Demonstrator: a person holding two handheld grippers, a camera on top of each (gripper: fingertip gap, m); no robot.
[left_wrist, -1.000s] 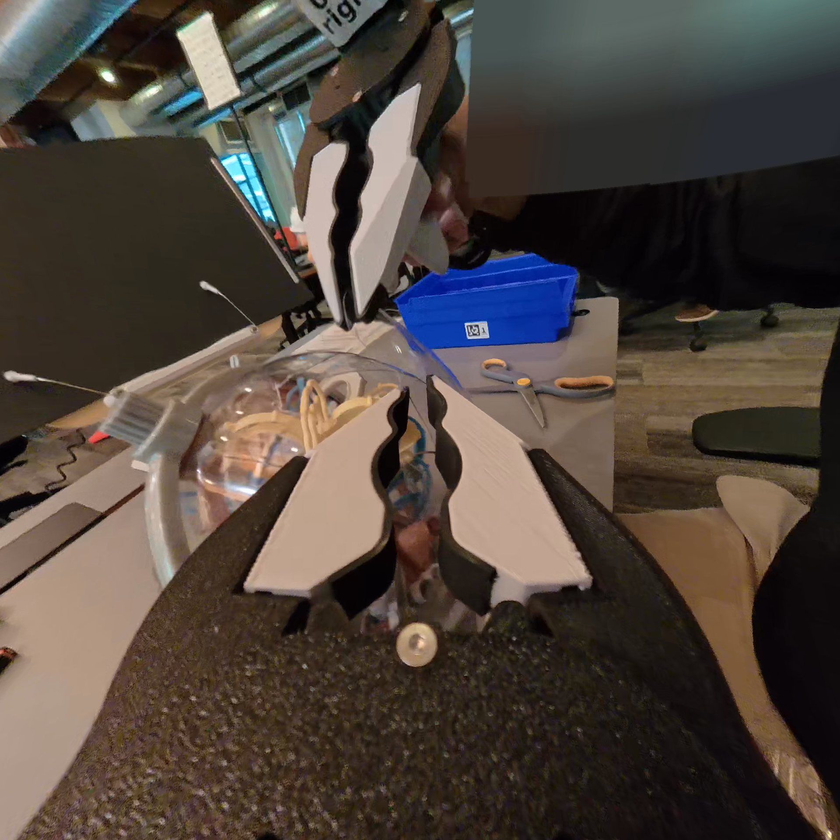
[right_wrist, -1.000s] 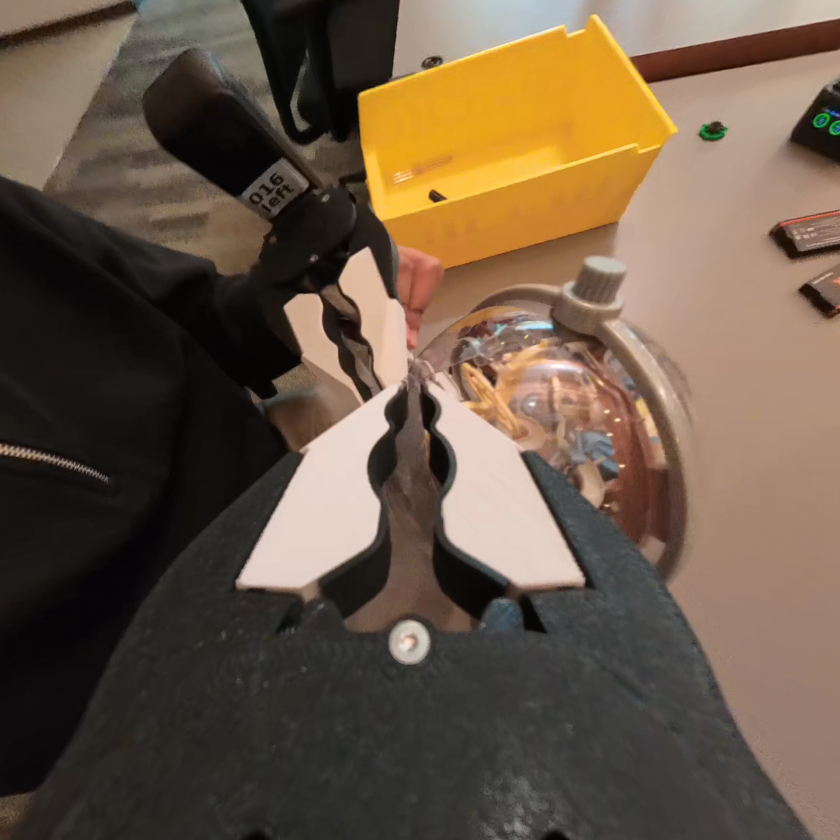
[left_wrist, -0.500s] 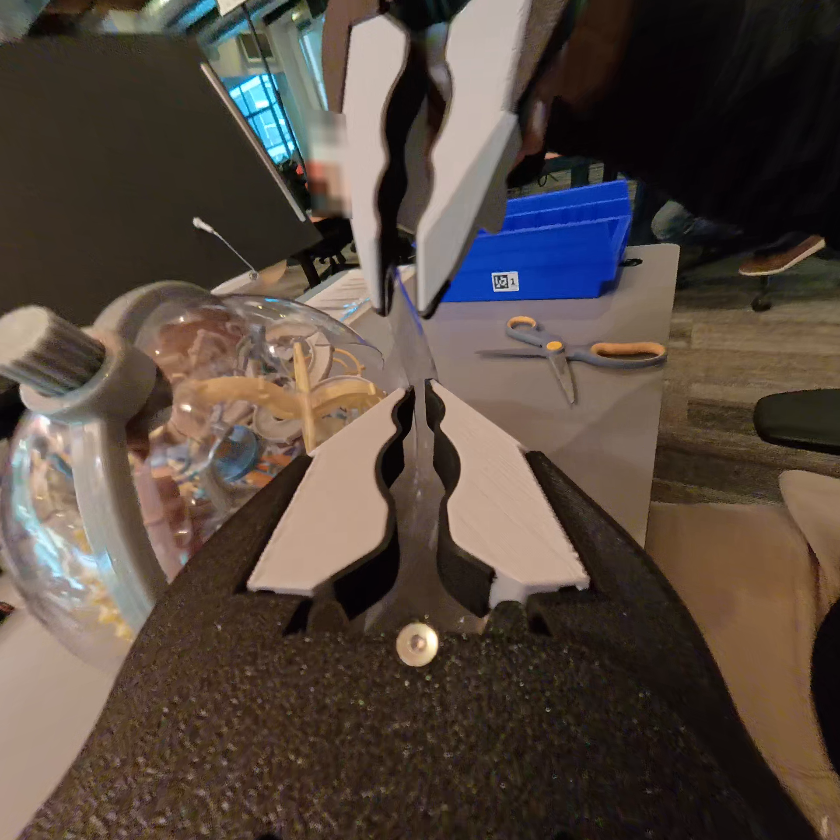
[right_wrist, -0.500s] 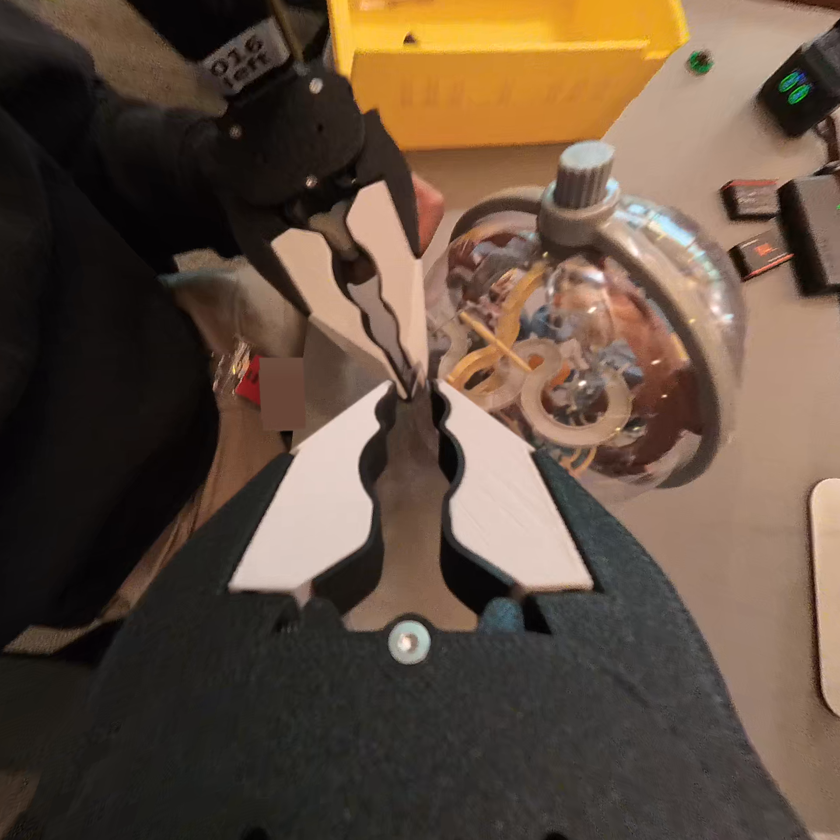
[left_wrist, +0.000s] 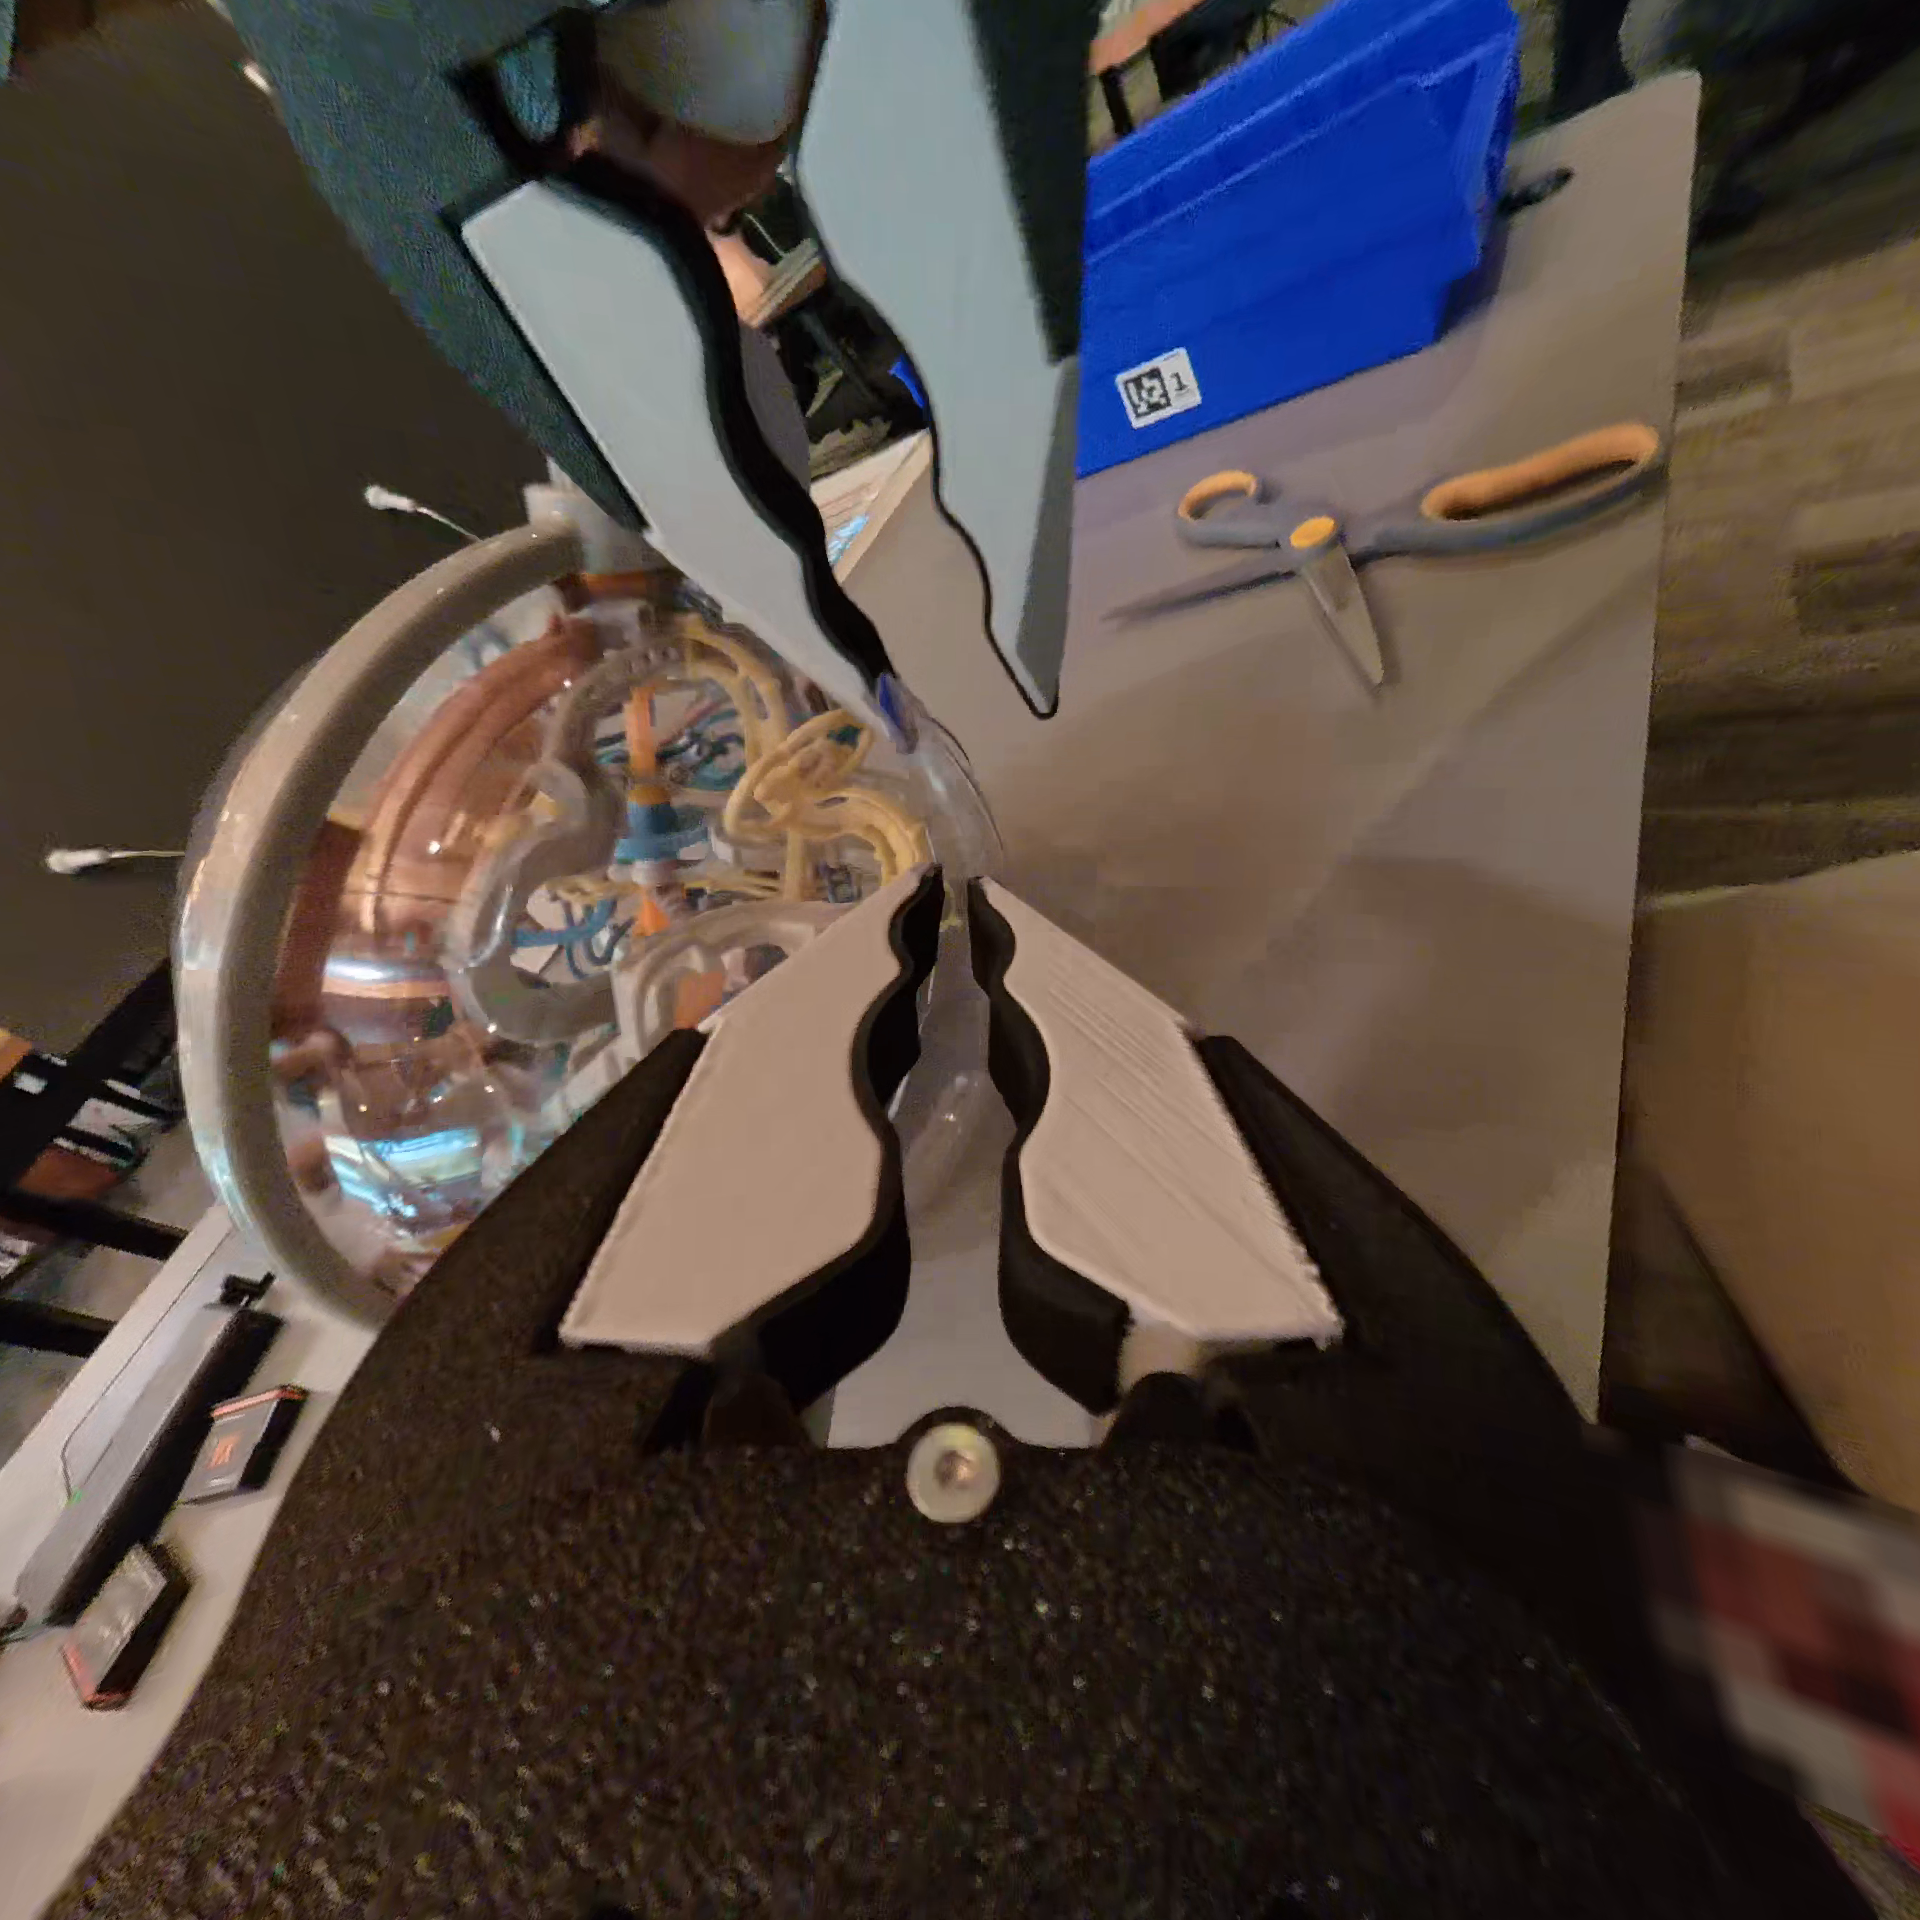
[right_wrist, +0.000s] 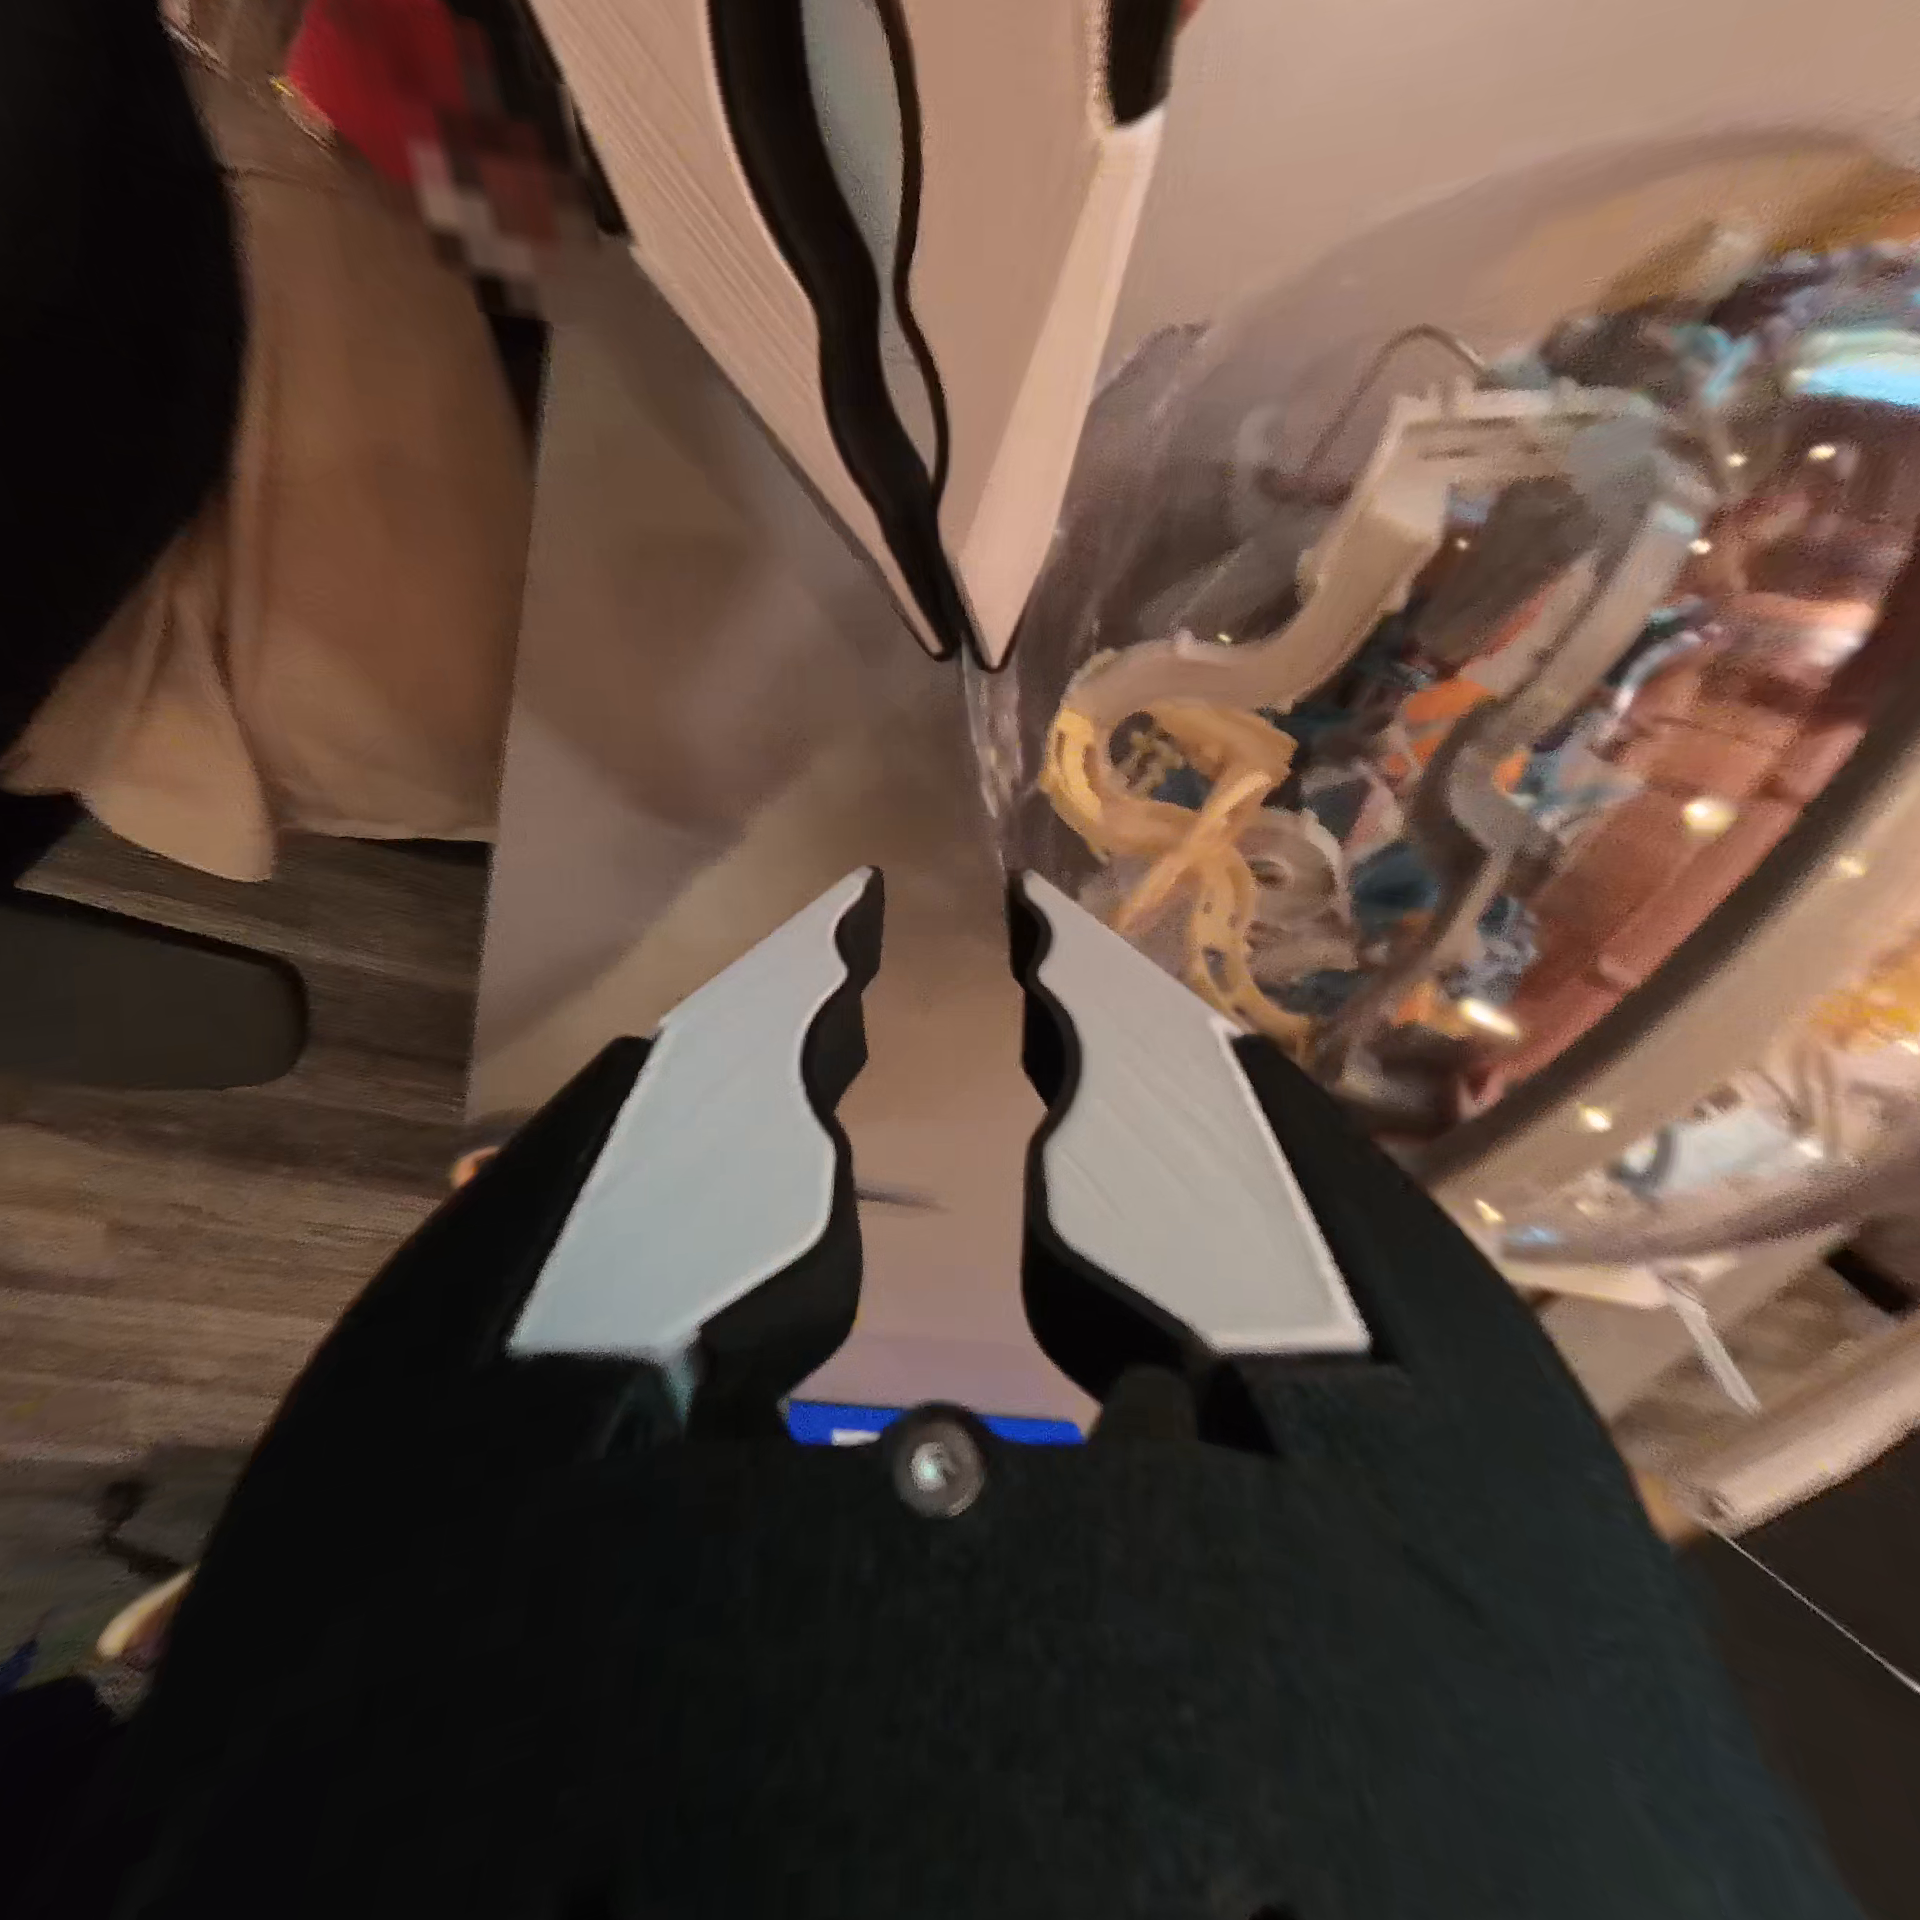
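Sphere (left_wrist: 499, 935) swung closer; grey table (left_wrist: 1299, 831), blue bin (left_wrist: 1299, 260).

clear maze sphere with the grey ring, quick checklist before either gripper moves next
1. Left gripper shut on the thin clear plastic flap at the sphere's edge: ok.
2. Right gripper open, clamping nothing, with the flap beside one fingertip: ok.
3. Clear plastic maze sphere resting on the grey table: cannot tell, its underside is hidden.
4. Grey-and-orange scissors and blue plastic bin well away from both grippers: ok.
5. Right wrist view sharp enough to judge contact: not ok, it is blurred.
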